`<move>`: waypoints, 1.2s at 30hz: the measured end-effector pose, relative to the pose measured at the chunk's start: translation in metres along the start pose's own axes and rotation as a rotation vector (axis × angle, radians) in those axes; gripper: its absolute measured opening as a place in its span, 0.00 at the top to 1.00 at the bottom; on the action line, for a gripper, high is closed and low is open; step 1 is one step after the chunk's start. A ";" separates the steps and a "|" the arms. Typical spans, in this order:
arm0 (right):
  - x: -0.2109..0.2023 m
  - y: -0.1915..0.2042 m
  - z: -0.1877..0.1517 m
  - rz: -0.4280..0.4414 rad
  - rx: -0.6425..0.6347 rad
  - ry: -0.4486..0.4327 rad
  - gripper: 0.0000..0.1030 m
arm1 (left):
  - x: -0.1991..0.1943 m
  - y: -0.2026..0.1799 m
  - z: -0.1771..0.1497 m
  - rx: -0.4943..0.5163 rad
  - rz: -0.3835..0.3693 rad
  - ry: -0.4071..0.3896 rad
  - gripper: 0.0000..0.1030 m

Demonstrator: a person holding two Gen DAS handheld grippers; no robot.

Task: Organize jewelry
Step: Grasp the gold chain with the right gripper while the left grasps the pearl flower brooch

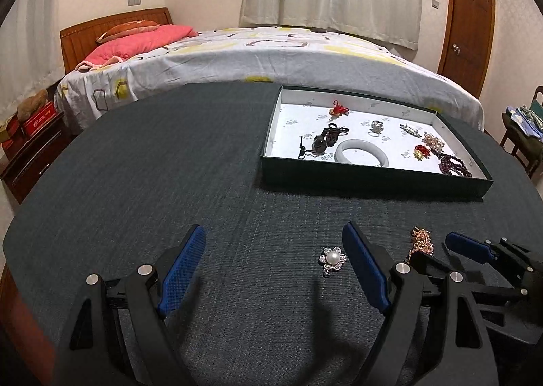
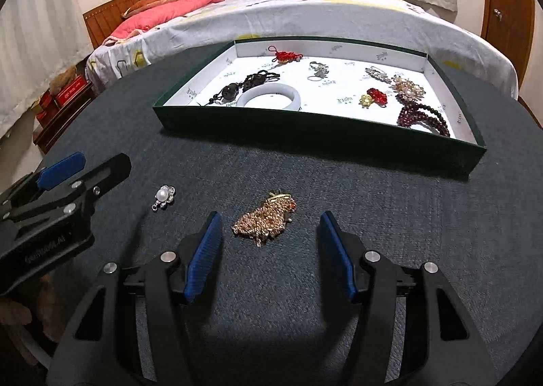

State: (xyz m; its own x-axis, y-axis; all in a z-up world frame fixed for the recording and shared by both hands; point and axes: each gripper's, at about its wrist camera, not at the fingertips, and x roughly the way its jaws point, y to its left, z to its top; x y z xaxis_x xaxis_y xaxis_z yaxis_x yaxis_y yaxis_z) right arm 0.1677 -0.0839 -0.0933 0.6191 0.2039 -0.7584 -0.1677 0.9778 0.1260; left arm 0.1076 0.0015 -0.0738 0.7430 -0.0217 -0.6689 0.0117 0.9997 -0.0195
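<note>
A pearl flower brooch (image 1: pixel 333 259) lies on the dark table cloth, just inside my left gripper's right finger; it also shows in the right wrist view (image 2: pixel 164 197). My left gripper (image 1: pixel 273 243) is open and empty. A gold beaded piece (image 2: pixel 265 218) lies between the fingertips of my right gripper (image 2: pixel 269 228), which is open and touches nothing; the piece also shows in the left wrist view (image 1: pixel 422 243). A green tray (image 2: pixel 305 124) with a white lining holds several jewelry pieces, among them a white bangle (image 2: pixel 269 96) and dark red beads (image 2: pixel 422 114).
The tray (image 1: pixel 373 179) stands at the far right of the round table. A bed (image 1: pixel 271 57) runs behind the table. A nightstand (image 1: pixel 30 152) stands at the left, a chair (image 1: pixel 522 138) at the right, a wooden door (image 1: pixel 468 19) beyond.
</note>
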 end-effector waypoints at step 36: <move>-0.030 -0.032 0.012 -0.055 0.019 -0.077 0.83 | 0.015 -0.024 -0.007 0.076 -0.057 0.064 0.26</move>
State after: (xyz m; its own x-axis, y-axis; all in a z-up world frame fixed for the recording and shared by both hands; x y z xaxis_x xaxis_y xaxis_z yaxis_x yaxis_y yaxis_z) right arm 0.1636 -0.1208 -0.0675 0.6843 0.1521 -0.7132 -0.1177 0.9882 0.0978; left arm 0.1140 -0.0233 -0.0890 0.6955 -0.0767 -0.7144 0.1057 0.9944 -0.0038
